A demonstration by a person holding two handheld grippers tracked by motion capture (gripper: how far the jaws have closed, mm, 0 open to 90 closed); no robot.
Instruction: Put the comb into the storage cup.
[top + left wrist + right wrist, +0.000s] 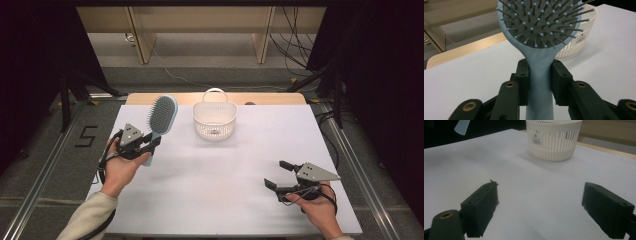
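A light blue hairbrush (161,119) with a grey bristle pad is lifted above the white table's left side, its head pointing away from the person. My left gripper (151,142) is shut on its handle; in the left gripper view both black pads press the handle (539,75) just below the bristle head. A white slatted basket (214,118) with a handle stands at the table's far middle, also seen behind the brush head (576,42). My right gripper (279,174) rests low at the near right, jaws wide apart with nothing between them (539,207), pointing toward the basket (553,140).
The white table top (220,175) ends in a wooden strip (180,98) at the far edge. Beyond it lie floor, cables and wooden furniture legs. Metal rails run along both sides of the table.
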